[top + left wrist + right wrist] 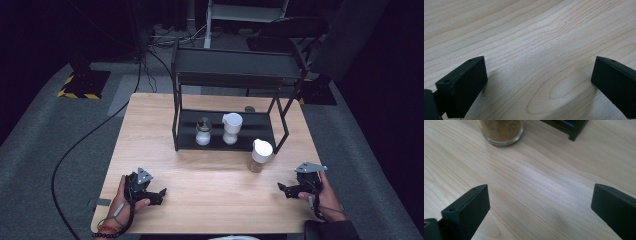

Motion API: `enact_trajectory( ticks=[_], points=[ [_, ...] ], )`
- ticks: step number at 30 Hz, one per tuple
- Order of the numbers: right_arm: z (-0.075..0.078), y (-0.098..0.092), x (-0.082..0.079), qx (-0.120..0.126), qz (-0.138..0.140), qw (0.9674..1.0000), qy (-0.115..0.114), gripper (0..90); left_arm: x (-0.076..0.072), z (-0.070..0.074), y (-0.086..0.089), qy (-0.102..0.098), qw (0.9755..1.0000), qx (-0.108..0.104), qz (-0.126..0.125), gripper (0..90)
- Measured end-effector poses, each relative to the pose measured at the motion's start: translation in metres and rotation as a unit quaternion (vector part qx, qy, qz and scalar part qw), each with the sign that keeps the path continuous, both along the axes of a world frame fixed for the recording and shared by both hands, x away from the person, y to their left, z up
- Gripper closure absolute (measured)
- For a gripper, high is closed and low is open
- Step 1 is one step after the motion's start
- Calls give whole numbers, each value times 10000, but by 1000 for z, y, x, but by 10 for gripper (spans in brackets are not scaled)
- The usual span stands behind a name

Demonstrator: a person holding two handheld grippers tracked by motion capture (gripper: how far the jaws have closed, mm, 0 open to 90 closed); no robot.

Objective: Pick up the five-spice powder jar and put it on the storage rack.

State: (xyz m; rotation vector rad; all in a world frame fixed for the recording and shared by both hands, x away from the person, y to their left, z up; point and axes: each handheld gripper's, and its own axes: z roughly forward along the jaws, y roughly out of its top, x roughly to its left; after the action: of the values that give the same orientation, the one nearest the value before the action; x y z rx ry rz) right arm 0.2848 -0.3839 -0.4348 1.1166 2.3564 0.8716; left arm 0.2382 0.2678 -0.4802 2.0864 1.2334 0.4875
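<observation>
Dark room, grey carpet, cables trailing at upper left of the high view; a pale wooden table (pixel 210 200) fills the middle. At its far side stands a black two-tier metal rack (pixel 230 75), w/ two white-capped jars on its lower shelf: one w/ a metal lid (pixel 203 132), one w/ a white spouted cap (pixel 231 128).

The jar in play, a glass spice jar w/ white lid (pixel 260 155), stands on the bare table just in front of the rack's right front leg, right of centre. In the right gripper view its brown-filled base (pixel 501 131) sits at top left, the rack foot at top right.

Left gripper (pixel 159 196), lower left, jaws spread wide, nothing between them. Right gripper (pixel 283 189), lower right, jaws also spread, empty, near the jar but apart from it.

Likely step: reach w/ the right gripper for the jar. Best to come in level, centre the glass body between the jaws below the lid, close gently so it won't tip, and keep clear of the rack leg.
</observation>
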Motion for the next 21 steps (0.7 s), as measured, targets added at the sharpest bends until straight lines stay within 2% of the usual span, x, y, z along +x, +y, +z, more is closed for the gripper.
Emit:
enact_trajectory(
  ticks=[10,17,21],
  points=[
    [17,10,-2,-41,102,9999,37,21,0,0,0,-1,10000,-1,1,5],
    [29,19,-2,-100,66,9999,22,20,0,0,0,0,10000,-2,0,5],
    [36,26,-1,-107,135,9998,-22,21,0,0,0,-1,10000,-1,0,5]
  ],
)
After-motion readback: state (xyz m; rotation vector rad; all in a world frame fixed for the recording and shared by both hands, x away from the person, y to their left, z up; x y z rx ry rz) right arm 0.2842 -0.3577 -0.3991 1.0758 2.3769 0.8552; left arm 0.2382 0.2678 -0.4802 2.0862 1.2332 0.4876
